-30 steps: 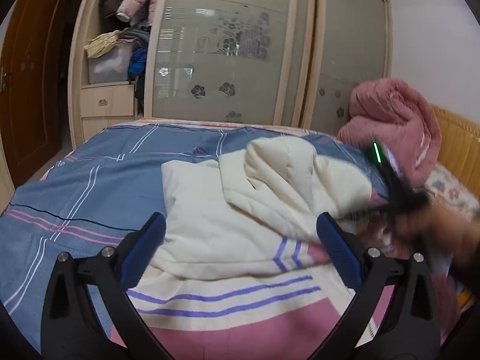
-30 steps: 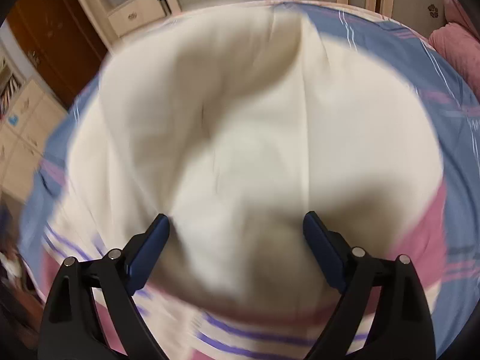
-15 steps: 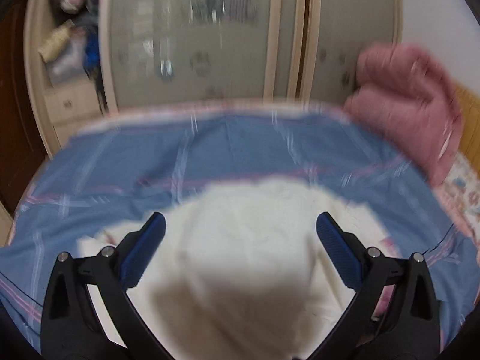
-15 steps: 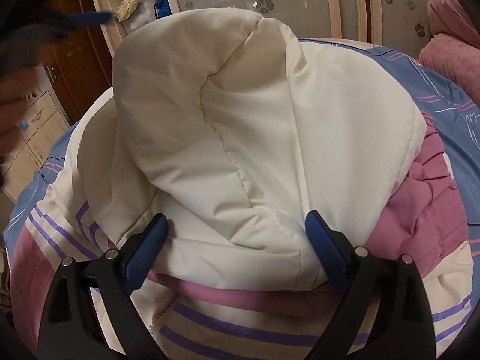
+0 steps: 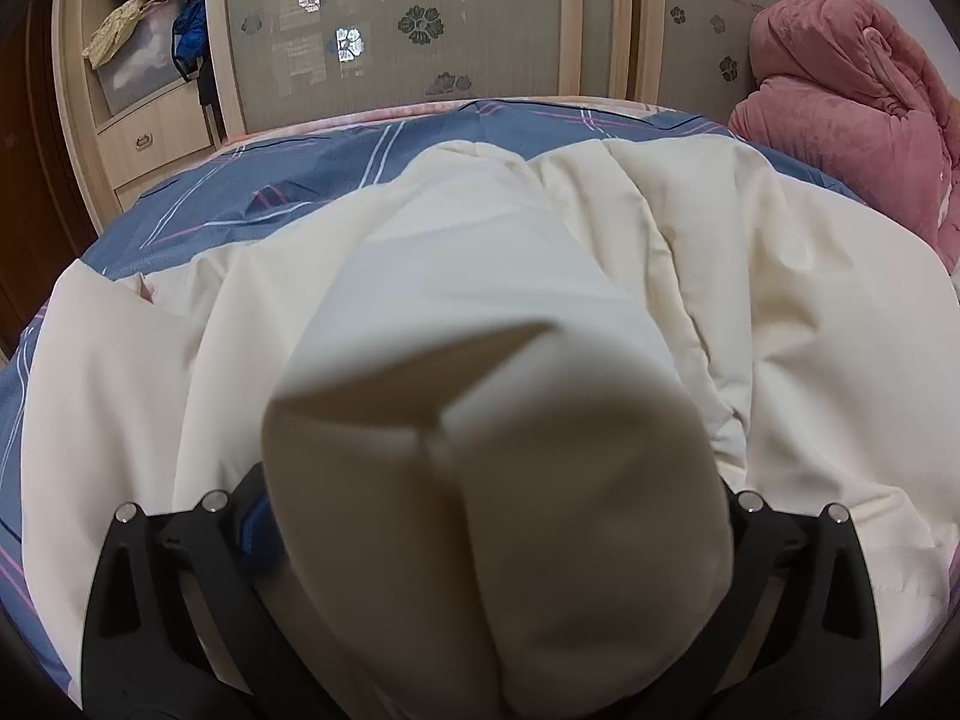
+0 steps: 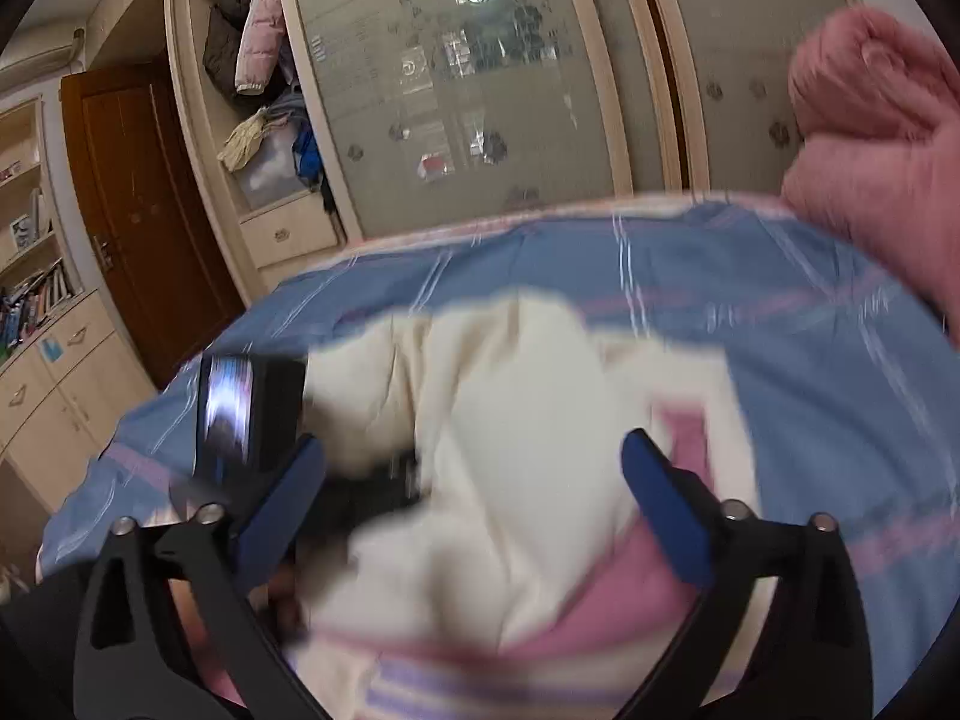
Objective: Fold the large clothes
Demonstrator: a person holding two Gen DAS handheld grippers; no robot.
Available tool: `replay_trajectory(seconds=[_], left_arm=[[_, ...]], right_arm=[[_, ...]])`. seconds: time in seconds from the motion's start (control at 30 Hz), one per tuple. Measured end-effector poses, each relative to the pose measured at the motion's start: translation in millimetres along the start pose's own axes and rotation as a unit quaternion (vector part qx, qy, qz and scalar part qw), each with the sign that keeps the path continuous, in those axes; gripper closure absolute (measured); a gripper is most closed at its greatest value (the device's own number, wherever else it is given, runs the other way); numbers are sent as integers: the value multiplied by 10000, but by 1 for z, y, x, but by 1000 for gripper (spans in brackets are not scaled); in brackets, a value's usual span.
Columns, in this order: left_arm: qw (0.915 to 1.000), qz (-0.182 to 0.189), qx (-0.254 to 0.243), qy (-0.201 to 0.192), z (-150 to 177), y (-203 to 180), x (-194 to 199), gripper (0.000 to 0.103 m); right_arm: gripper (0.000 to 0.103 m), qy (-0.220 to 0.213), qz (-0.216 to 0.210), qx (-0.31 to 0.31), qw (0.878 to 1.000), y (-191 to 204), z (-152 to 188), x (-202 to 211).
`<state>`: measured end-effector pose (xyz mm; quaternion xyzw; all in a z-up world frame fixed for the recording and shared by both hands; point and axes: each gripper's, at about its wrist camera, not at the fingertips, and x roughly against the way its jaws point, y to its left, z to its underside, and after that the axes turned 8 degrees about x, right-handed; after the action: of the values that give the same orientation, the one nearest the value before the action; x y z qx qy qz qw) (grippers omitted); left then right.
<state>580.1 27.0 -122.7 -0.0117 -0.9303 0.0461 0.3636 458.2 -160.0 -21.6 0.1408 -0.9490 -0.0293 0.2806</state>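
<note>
A cream padded jacket [image 5: 600,276] with a pink and purple striped hem [image 6: 576,624] lies on the bed. My left gripper [image 5: 498,480] is pushed low into it. A thick bulge of cream fabric fills the gap between its wide-set jaws and hides the right pad; only the left blue pad [image 5: 258,531] shows. In the right wrist view that left gripper's black body [image 6: 252,414] sits at the jacket's left side. My right gripper [image 6: 474,447] hovers above the jacket with its jaws opening, and nothing is pressed between its blue pads.
The bed's blue plaid sheet [image 6: 780,324] spreads beyond the jacket. A rolled pink quilt [image 5: 852,96] lies at the right. Behind stand a wardrobe with frosted sliding doors [image 5: 408,24], an open shelf of clothes [image 6: 264,96], a brown door [image 6: 138,204] and a bookshelf.
My left gripper has swung over and dropped into the jacket, which now bulges between its fingers. The right gripper has lifted off the jacket, tilted up, and its jaws have spread a little.
</note>
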Motion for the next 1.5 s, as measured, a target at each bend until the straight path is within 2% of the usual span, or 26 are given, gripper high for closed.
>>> replay_trajectory(seconds=[0.07, 0.13, 0.2, 0.23, 0.27, 0.33, 0.43, 0.67, 0.8, 0.87, 0.93, 1.0, 1.03, 1.07, 1.13, 1.17, 1.23, 1.27, 1.3, 1.37, 1.43, 1.5], left_arm=[[10000, 4, 4, -40, 3, -1, 1, 2], [10000, 12, 14, -64, 3, -1, 3, 2], [9999, 62, 48, -70, 6, 3, 5, 2], [9999, 115, 83, -85, 6, 4, 7, 2], [9997, 170, 99, -117, 7, 5, 8, 2], [9994, 244, 49, -220, 10, 4, 11, 2], [9996, 210, 45, -188, 12, 5, 9, 2], [9999, 101, -95, 9, 13, 1, 8, 2], [9997, 19, -159, 210, 15, 2, 8, 2], [9992, 45, -108, 375, 12, 4, 6, 2], [9982, 109, -53, 592, 4, 7, 5, 2], [9978, 211, 55, 623, -3, 10, 9, 2], [9975, 329, 210, 589, -7, 13, 14, 2], [9959, 562, 508, 486, -11, 21, 23, 2], [9889, 919, 1169, 1, -16, 39, 49, 2], [9865, 925, 1344, -140, -17, 44, 58, 2], [9853, 935, 1417, -202, -15, 48, 74, 2], [9897, 798, 1191, -59, -9, 43, 80, 2], [9924, 728, 993, 29, -4, 38, 82, 2], [9984, 449, 322, 155, 17, 21, 87, 2], [9996, 74, -203, 168, 42, 7, 85, 2], [9995, -14, -216, 234, 63, 3, 71, 2]], right_arm=[[2, -30, 109, -109, 9999, -4, -20, -31], [2, 354, 372, -98, 9986, -10, -24, -78], [2, 789, 573, -89, 9952, -24, -7, -115], [2, 1266, 849, -45, 9883, -36, 14, -140], [2, 1392, 857, -42, 9865, -44, 29, -150], [2, 1261, 851, 96, 9883, -48, 46, -152], [2, 1405, 982, 479, 9840, -38, 49, -153], [2, 1587, 802, 587, 9823, -41, 63, -140], [2, 2050, 699, 641, 9742, -36, 63, -141], [2, 2508, 580, 652, 9641, -37, 53, -146], [2, 2715, 455, 503, 9600, -40, 42, -146], [2, 2376, 464, 6, 9703, -50, 28, -134], [2, 1801, 278, -605, 9814, -61, 20, -117], [2, 1221, -19, -1201, 9852, -72, 16, -100], [2, 341, -361, -1933, 9799, -86, 16, -70], [2, 328, -343, -1933, 9800, -85, 17, -63], [2, 554, -213, -1452, 9876, -71, 21, -54], [2, 788, 157, -810, 9935, -53, 29, -48], [2, 932, 479, -338, 9939, -40, 37, -44], [2, 1297, 817, 519, 9868, -14, 64, -46], [1, 1609, 902, 829, 9793, -6, 94, -57], [1, 1549, 889, 762, 9810, -10, 108, -63]])
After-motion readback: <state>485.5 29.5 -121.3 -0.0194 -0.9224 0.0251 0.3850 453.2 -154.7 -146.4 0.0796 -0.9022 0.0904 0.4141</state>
